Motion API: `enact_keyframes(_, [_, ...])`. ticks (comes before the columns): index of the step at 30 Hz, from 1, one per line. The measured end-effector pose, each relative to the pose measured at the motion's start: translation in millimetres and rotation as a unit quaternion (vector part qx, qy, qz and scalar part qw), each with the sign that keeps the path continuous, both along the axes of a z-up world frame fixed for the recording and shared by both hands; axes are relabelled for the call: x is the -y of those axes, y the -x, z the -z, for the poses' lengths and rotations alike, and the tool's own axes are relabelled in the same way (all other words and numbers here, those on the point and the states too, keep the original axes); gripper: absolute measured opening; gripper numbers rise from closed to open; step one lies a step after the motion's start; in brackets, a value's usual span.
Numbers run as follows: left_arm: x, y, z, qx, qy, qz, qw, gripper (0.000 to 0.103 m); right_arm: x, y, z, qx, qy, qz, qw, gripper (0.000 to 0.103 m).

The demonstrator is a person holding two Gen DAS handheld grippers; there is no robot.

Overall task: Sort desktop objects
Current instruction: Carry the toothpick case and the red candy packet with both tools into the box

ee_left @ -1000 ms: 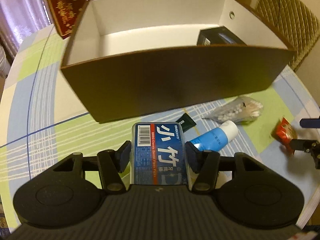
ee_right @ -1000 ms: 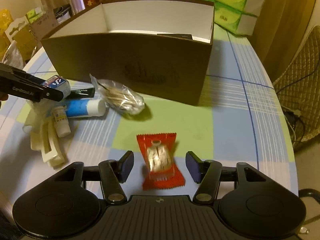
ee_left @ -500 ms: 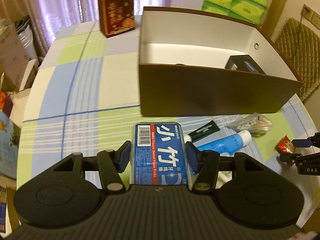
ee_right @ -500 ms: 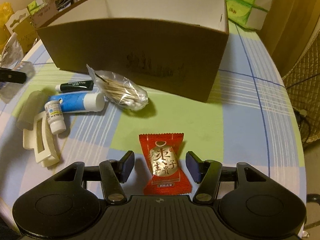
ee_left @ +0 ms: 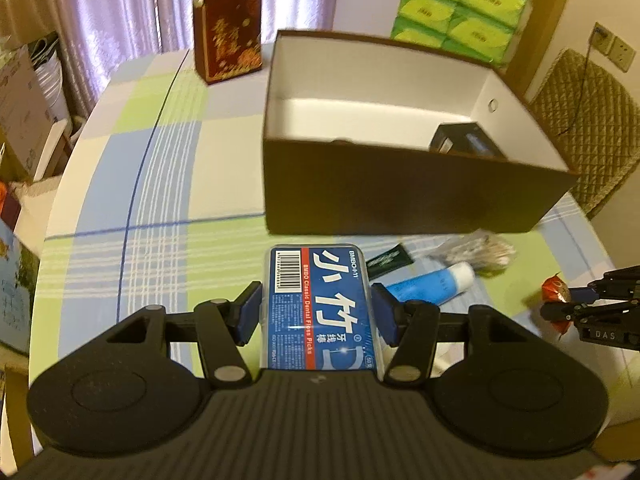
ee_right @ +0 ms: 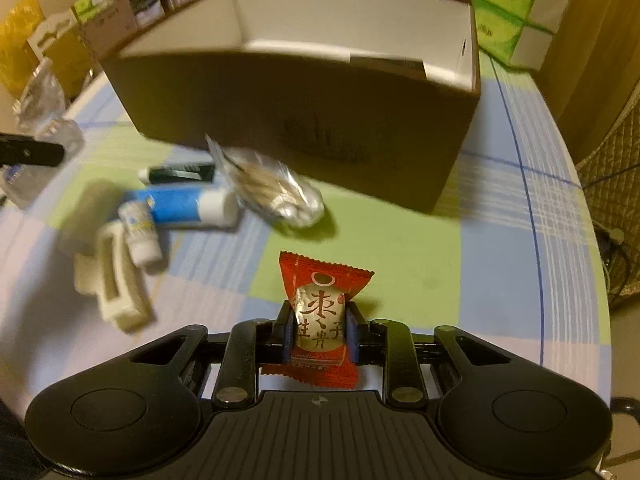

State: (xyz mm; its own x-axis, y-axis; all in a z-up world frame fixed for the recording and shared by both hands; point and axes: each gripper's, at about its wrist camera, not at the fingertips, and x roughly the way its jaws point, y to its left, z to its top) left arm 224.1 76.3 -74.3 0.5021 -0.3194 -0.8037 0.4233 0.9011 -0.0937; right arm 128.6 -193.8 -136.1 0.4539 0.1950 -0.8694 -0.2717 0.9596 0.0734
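Your right gripper (ee_right: 319, 334) has now closed its jaws on the red candy packet (ee_right: 320, 316). Your left gripper (ee_left: 316, 312) still pinches the floss pick box (ee_left: 318, 308), above the checked bench (ee_left: 160, 184).

Dim, warm indoor lighting is recorded in both views. Daylight is admitted through the curtains (ee_left: 120, 20) at the far side, where mild overexposure is noted. Soft shadows are cast toward the cameras by the box (ee_right: 304, 120) and the swab bag (ee_right: 276, 196). Strong fisheye bending is observed at all edges, with dark corner vignetting. Motion blur is seen on the box rim and the table items in the right view; the sweet (ee_right: 320, 316) remains sharp. Slight glare is present on the floss case (ee_left: 318, 304).
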Motion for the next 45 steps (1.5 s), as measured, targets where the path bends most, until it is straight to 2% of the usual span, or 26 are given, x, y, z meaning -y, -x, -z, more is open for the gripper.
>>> enact_keyframes(13, [31.9, -20.6, -44.9, 0.063, 0.035, 0.043, 0.9965, 0.053, -15.5, -29.4, -75.0, 0.071, -0.080, -0.012, 0.994, 0.022])
enact_keyframes(21, [63.7, -59.2, -61.4, 0.084, 0.053, 0.062, 0.9931, 0.053, -37.3, -77.0, -99.1, 0.116, -0.080, -0.026, 0.990, 0.022])
enact_keyframes(24, [75.9, -76.6, -60.1, 0.076, 0.056, 0.066, 0.9933, 0.053, -41.4, -102.3, -98.6, 0.122, -0.073, -0.019, 0.990, 0.022])
enact_keyframes(27, [88.4, -94.7, -52.3, 0.060, 0.061, 0.066, 0.9942, 0.053, -40.6, -124.1, -94.6, 0.111, -0.087, -0.010, 0.990, 0.022])
enact_keyframes(33, [107.0, -126.3, -21.2, -0.014, 0.098, 0.047, 0.9940, 0.053, -34.8, -154.3, -68.6, 0.071, -0.078, 0.005, 0.994, 0.022])
enact_keyframes(38, [121.1, -142.6, 6.7, -0.055, 0.083, 0.036, 0.9944, 0.053, -27.1, -166.9, -47.4, 0.042, -0.071, 0.017, 0.996, 0.022])
enact_keyframes(45, [130.5, -157.4, 29.7, -0.089, 0.060, 0.021, 0.9940, 0.053, -23.7, -172.3, -34.5, 0.023, -0.069, 0.015, 0.997, 0.022])
